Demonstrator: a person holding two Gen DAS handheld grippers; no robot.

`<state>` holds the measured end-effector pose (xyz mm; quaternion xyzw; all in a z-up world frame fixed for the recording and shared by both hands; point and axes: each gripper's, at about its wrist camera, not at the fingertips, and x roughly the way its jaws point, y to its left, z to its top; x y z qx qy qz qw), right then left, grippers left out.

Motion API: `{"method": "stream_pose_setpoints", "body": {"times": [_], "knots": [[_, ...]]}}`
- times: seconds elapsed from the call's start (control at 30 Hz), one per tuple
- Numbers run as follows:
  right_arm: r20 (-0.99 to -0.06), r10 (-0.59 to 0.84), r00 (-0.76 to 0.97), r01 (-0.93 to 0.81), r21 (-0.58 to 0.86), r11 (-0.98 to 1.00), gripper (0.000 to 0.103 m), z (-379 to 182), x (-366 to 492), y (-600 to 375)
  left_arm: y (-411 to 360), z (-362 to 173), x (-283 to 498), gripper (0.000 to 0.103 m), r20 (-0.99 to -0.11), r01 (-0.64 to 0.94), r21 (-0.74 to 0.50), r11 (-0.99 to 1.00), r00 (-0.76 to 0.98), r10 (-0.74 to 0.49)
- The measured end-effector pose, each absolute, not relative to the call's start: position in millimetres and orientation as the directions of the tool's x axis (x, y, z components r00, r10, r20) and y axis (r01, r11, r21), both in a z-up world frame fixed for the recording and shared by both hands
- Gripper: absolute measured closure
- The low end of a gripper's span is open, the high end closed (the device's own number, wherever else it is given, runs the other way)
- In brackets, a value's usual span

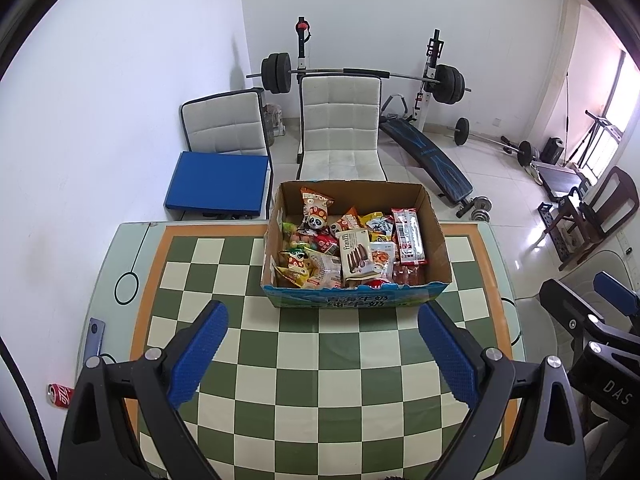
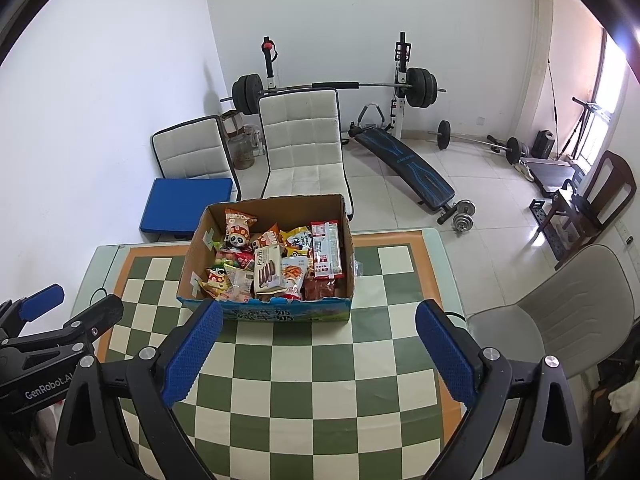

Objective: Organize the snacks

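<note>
Snacks fill the cardboard box (image 1: 356, 240) straight ahead of my left claw (image 1: 322, 320), which hangs spread wide and holding nothing above the checkered tablecloth (image 1: 304, 364). Inside the box I can pick out a Franzzi biscuit pack (image 1: 355, 254), a panda-print bag (image 1: 316, 212) toward the far wall, and a long red-and-white packet (image 1: 408, 236) on the right side. My right claw (image 2: 318, 316) is spread just as wide and empty, with the box just beyond its left fingertip (image 2: 208, 316). Beyond the table stands a white padded chair (image 1: 340, 128).
</note>
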<state>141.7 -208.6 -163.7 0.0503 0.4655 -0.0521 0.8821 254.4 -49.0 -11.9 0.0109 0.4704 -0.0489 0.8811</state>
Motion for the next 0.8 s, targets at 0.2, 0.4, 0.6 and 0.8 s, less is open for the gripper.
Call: {"method": "stream_pose_setpoints", "body": {"times": [0.2,0.4,0.6,0.8], "knots": [[-0.827,-0.045,0.561,0.139,0.040,0.989,0.004,-164.1,142.5,-209.4,-48.6,-12.4,253.6,0.006,-0.830,0.096,-0.026,0.995,0.553,-0.075],[-0.826,-0.050,0.562,0.139,0.035,0.990,0.004,-163.5,143.3,-209.4,-48.0,-13.0,253.3,0.006,-0.829,0.097,-0.025,0.995,0.554,-0.075],[-0.826,-0.052,0.561,0.142,0.035,0.989,0.001,-162.7,143.6,-209.4,-47.8,-12.9,250.6,0.006,-0.829,0.095,-0.026,0.995,0.555,-0.075],[-0.829,-0.060,0.556,0.152,0.030,0.988,0.001,-159.9,141.6,-212.7,-47.6,-12.9,250.4,0.006,-0.827,0.097,-0.025,0.995,0.557,-0.075]]}}
